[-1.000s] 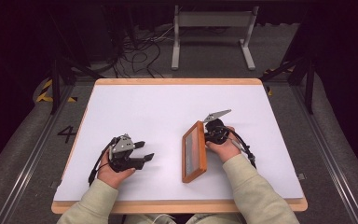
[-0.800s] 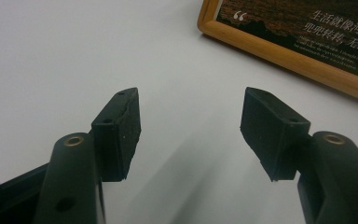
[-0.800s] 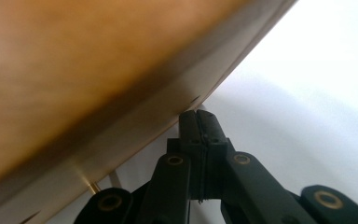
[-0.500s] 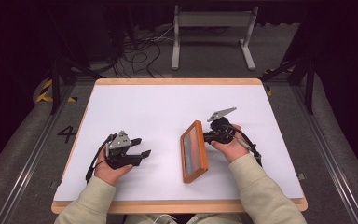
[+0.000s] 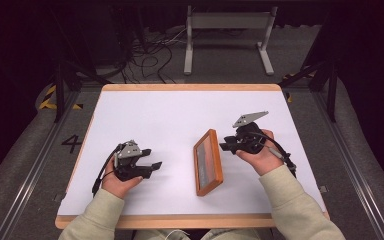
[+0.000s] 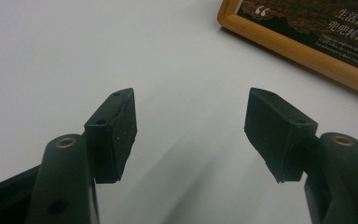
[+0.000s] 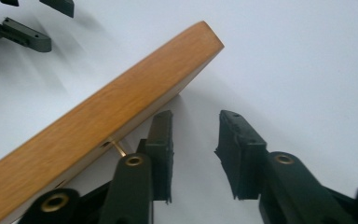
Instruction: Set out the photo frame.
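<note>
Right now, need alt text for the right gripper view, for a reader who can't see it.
A wooden picture frame slants across a white table, its edge just left of the right gripper, whose two black jaws stand apart with nothing between them. The left gripper shows at the top left corner.

wooden picture frame (image 5: 208, 162) standing tilted on the white table (image 5: 160, 115), right of centre.
</note>
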Demonstrator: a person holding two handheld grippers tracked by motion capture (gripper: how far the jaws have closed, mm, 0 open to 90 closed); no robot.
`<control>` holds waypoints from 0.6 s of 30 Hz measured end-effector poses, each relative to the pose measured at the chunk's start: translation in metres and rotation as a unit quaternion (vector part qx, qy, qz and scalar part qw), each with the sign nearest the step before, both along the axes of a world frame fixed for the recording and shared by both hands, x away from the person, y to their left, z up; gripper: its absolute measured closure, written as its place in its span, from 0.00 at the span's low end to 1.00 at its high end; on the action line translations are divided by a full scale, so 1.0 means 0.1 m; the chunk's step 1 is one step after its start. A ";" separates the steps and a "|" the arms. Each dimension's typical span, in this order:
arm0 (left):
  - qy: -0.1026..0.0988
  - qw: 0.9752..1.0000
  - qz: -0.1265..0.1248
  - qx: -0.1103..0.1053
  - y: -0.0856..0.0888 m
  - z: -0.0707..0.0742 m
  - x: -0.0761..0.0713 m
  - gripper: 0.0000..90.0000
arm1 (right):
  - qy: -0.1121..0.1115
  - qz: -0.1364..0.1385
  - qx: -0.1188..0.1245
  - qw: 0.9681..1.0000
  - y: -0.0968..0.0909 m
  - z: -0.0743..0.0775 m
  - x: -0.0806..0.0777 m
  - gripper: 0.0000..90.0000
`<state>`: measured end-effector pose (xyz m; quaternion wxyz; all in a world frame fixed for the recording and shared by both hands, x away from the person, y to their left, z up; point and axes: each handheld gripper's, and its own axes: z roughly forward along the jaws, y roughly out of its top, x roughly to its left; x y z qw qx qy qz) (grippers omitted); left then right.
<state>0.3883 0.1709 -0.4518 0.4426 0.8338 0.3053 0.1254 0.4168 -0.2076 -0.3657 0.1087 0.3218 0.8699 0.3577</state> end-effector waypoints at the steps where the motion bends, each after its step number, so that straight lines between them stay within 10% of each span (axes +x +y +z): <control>1: 0.000 1.000 0.000 0.000 0.00 0.00 0.00 0.39 | 0.008 -0.010 -0.002 1.000 0.00 0.03 -0.01 0.72; 6: 0.000 1.000 -0.003 0.002 0.00 0.00 0.00 0.39 | 0.045 -0.038 -0.008 0.998 0.03 0.16 -0.07 0.67; 8: 0.001 1.000 -0.002 0.001 -0.01 0.00 0.00 0.39 | 0.021 -0.037 -0.012 0.999 0.04 0.20 -0.10 0.61; 18: 0.000 1.000 0.000 0.002 -0.01 -0.01 0.00 0.38 | 0.053 -0.048 -0.024 0.997 0.18 0.38 -0.23 0.46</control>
